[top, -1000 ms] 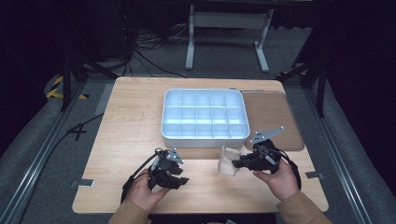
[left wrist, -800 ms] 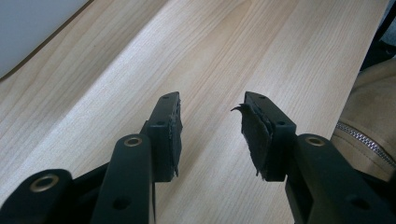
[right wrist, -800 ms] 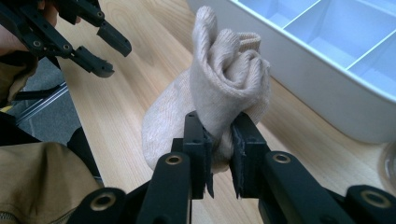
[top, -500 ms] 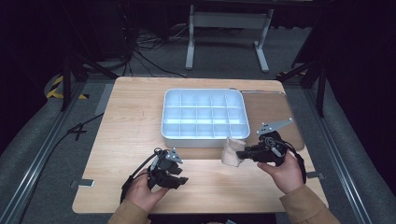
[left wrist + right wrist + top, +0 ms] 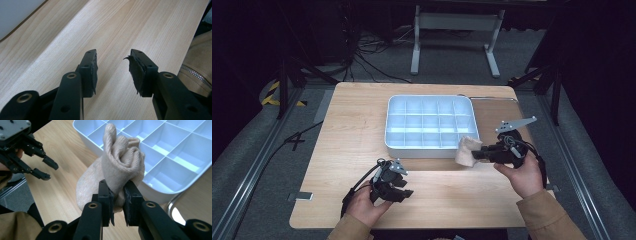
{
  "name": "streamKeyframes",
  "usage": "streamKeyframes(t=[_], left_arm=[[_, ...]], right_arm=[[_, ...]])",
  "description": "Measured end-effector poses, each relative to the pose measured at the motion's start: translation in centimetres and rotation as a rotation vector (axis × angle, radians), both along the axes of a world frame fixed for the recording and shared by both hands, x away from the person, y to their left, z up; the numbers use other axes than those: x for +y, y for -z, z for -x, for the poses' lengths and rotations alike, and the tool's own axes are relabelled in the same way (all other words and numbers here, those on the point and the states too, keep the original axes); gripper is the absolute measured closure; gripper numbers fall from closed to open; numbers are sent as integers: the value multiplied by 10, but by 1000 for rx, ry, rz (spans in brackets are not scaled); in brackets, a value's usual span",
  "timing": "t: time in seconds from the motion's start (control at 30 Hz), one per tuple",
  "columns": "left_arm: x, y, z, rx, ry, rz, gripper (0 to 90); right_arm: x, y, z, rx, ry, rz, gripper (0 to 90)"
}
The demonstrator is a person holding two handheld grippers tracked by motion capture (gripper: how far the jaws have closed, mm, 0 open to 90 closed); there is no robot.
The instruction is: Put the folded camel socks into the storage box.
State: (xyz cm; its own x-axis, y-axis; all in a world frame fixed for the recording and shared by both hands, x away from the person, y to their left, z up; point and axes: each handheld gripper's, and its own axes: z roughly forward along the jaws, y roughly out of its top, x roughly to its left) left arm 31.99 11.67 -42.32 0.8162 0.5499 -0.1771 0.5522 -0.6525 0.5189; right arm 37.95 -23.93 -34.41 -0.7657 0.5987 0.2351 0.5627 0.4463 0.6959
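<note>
We have the wooden table with the white compartment tray at its middle-far part, every visible cell empty. The right gripper is pinching a rolled beige sock at the tray's near right corner, held just over the rim. The left gripper rests low at the near left, jaws spread with nothing between them.

The main risk we see is the grip itself: the jaws bite only a small fold at the sock's lower edge, so the roll could slip out or unfurl and land on the table instead of in a cell. The bundle also looks bulkier than one compartment, so it may straddle a divider or catch on the rim. A torn pad on the left gripper could weaken any hold it takes later.

We cannot see how the sock's far side is rolled, nor which cell lies beneath it. The right gripper view crops the tray's far cells.
</note>
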Motion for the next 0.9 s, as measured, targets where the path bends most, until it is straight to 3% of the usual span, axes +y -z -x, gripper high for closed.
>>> streamKeyframes(t=[0.63,0.9], left_arm=[[-1,4,0,18,0,1,586],[-1,4,0,17,6,-6,586]], right_arm=[[-23,-7,-33,-8,127,60,784],[-19,0,-50,3,151,127,783]])
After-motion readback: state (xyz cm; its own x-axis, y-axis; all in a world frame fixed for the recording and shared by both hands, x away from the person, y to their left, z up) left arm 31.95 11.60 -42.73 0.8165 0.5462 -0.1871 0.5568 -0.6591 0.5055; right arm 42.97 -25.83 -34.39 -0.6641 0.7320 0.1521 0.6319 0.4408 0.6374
